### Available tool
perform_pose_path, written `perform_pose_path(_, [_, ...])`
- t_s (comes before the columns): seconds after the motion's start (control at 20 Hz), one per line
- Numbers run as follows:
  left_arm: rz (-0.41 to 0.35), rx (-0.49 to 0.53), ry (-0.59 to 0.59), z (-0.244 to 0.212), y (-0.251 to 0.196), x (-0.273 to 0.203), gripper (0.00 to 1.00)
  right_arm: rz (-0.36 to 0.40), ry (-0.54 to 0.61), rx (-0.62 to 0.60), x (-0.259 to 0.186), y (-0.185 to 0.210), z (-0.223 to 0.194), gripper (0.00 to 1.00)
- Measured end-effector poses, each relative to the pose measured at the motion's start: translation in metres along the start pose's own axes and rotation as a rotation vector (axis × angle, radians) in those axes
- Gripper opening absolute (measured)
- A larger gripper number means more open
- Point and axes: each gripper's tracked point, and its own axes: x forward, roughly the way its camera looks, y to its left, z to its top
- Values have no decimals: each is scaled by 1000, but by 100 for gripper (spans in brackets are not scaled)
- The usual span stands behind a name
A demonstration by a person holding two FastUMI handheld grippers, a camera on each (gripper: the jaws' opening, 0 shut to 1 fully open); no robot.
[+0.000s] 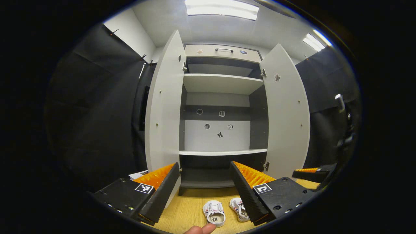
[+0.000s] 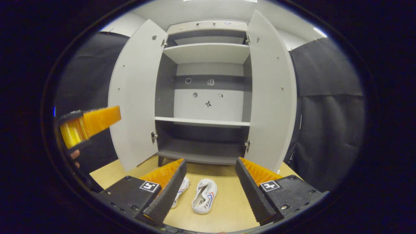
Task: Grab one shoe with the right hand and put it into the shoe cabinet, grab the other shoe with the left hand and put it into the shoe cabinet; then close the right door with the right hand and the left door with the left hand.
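On floor before shoe cabinet (image 2: 208,97), both doors wide, 2 white sneakers (image 2: 204,196) side by side. Left gripper (image 1: 204,182) & right gripper (image 2: 209,177) fingers apart, nothing held, above shoes.

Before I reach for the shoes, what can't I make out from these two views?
- Left shoe, right gripper view: mostly hidden behind the right gripper's own finger.
- Right shoe, left gripper view: its far side is covered by the left gripper's finger.
- Stickers on the cabinet's back panel: too small to identify.
- Bottom shelf: dark, its rear corners unclear.
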Motion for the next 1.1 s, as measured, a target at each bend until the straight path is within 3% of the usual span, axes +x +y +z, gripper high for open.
perform_pose_path(0.2, [20,11,9,-7,19,-1,95,44,160,29,42,19,-68,93])
perform_pose_path(0.3, [33,17,11,-9,29,-1,95,70,238,81,56,27,-96,85])
perform_pose_path(0.35, [38,20,10,-9,33,0,95,75,274,103,63,31,-108,77])
perform_pose_path(0.4, [42,20,9,-9,38,0,95,82,307,122,71,34,-120,81])
perform_pose_path(0.5, [47,16,11,-15,44,4,95,83,357,140,84,34,-138,77])
perform_pose_path(0.6, [49,4,21,-19,48,8,95,67,401,140,96,34,-156,65])
perform_pose_path(0.65, [51,-1,26,-21,51,9,95,65,419,143,101,35,-163,63])
perform_pose_path(0.7, [55,-5,30,-23,54,10,95,62,436,142,105,36,-170,69])
perform_pose_path(0.9, [66,-6,41,-29,64,15,95,53,467,135,120,36,-183,62])
perform_pose_path(1.1, [70,-3,45,-34,68,19,95,36,501,146,140,33,-197,47])
